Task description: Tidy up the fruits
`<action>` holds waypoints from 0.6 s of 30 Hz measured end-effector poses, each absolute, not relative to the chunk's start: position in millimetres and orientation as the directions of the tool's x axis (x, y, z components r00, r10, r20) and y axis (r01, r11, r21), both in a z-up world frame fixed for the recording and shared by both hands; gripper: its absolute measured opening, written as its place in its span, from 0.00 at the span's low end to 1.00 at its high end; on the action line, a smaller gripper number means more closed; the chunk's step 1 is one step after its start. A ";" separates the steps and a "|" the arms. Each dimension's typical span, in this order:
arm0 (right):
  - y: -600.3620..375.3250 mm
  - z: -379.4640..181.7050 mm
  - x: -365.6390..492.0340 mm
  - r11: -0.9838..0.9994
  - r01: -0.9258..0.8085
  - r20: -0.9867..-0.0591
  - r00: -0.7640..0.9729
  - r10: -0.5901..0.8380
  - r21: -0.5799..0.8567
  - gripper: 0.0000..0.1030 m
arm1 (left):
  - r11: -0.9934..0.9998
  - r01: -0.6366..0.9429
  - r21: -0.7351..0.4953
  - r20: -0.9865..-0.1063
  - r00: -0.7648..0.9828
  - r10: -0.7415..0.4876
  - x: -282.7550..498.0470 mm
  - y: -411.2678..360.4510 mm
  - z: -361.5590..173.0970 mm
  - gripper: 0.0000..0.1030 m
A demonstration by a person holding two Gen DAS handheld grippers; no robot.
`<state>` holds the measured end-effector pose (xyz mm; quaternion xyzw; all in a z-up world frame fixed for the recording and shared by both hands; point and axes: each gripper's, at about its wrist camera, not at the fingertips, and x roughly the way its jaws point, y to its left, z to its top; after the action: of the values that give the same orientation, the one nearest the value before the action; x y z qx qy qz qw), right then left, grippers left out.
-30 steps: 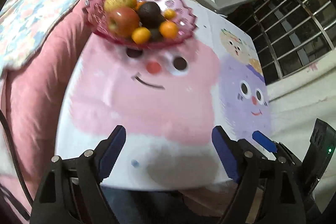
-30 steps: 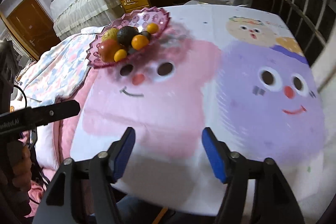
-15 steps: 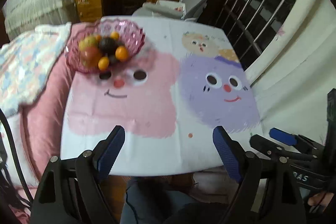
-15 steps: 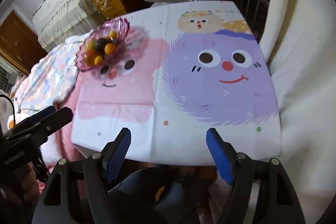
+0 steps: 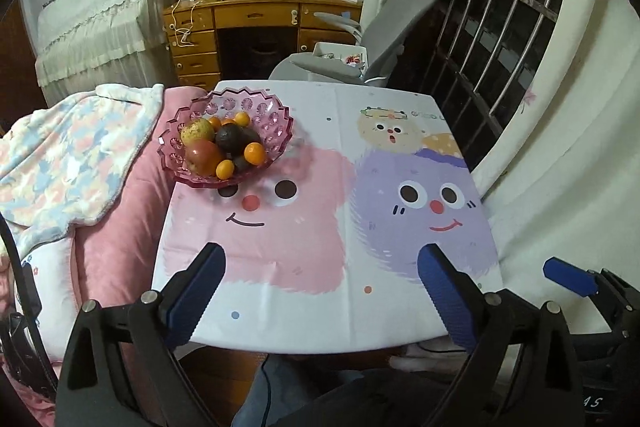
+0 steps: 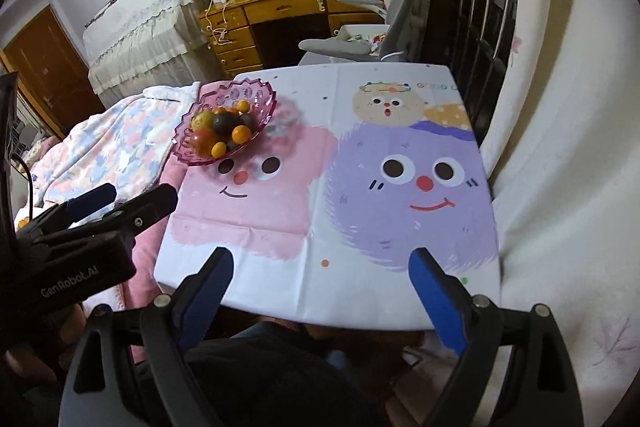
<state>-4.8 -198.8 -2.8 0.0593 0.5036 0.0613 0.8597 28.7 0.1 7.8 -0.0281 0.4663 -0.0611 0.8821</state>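
Observation:
A pink scalloped glass bowl (image 5: 276, 125) stands at the far left of the table (image 5: 332, 311), also seen in the right wrist view (image 6: 262, 97). It holds an apple (image 5: 203, 157), a yellow-green fruit (image 5: 197, 131), dark avocados (image 5: 230, 140) and several small oranges (image 5: 255, 153). My left gripper (image 5: 322, 291) is open and empty, held back over the table's near edge. My right gripper (image 6: 322, 291) is open and empty, also near the front edge. Its blue pad (image 5: 570, 277) shows at the right of the left wrist view.
The table wears a cartoon cloth with pink and purple faces (image 6: 416, 179). A pink cushion and patterned blanket (image 5: 68, 155) lie left of it. A grey chair (image 5: 376, 47) and wooden desk (image 5: 256, 23) stand behind. A barred window (image 5: 508, 3) and white curtain are right.
Both grippers have pulled back and up from the bowl toward the table's near edge, so the whole table and room now show. Both stay open. The bowl has not moved.

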 end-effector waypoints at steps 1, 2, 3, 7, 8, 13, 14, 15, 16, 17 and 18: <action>-199.8 -4.8 -4.3 0.985 -0.040 -0.861 0.481 0.168 0.170 0.87 | 0.991 0.081 -0.106 -0.821 0.555 -0.133 28.3 0.0 5.7 0.94; -200.3 -9.2 -4.0 0.983 -0.031 -0.864 0.472 0.174 0.181 0.88 | 0.991 0.080 -0.107 -0.823 0.552 -0.134 27.9 -0.1 4.5 0.94; -200.9 -12.1 -3.2 0.983 -0.024 -0.868 0.465 0.174 0.184 0.88 | 0.991 0.075 -0.107 -0.823 0.552 -0.131 28.0 0.2 3.9 0.95; -201.8 -16.0 -0.1 0.987 0.000 -0.870 0.472 0.141 0.160 1.00 | 0.994 0.059 -0.091 -0.820 0.562 -0.108 28.7 1.0 3.3 1.00; -202.2 -15.2 -0.4 0.987 0.003 -0.866 0.481 0.138 0.159 1.00 | 0.995 0.055 -0.089 -0.819 0.564 -0.104 28.8 1.7 3.4 1.00; -199.9 -15.2 -0.1 0.989 0.001 -0.864 0.486 0.131 0.150 1.00 | 0.998 0.014 -0.064 -0.827 0.559 -0.061 30.1 6.7 0.3 1.00; -199.5 -14.7 -0.3 0.988 0.000 -0.863 0.487 0.133 0.152 1.00 | 0.998 0.013 -0.062 -0.829 0.556 -0.059 30.4 7.3 -0.4 1.00; -199.3 -15.2 -0.2 0.988 -0.001 -0.864 0.485 0.134 0.153 1.00 | 0.998 0.013 -0.060 -0.832 0.551 -0.057 30.8 7.2 -1.7 1.00; -199.3 -15.4 -0.3 0.988 -0.002 -0.865 0.484 0.136 0.154 1.00 | 0.998 0.015 -0.059 -0.834 0.548 -0.058 30.8 6.8 -2.6 1.00; -199.1 -15.7 -0.6 0.988 -0.002 -0.866 0.481 0.138 0.156 1.00 | 0.998 0.019 -0.057 -0.836 0.546 -0.058 30.7 6.2 -3.3 1.00; -198.7 -16.3 -0.7 0.988 -0.001 -0.866 0.480 0.138 0.156 1.00 | 0.998 0.017 -0.053 -0.837 0.545 -0.054 30.9 5.5 -3.2 1.00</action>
<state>-0.7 -198.7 -16.3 0.0672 0.5084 0.0405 0.8576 30.9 5.5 -3.2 -0.0191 0.4766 -0.0201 0.8787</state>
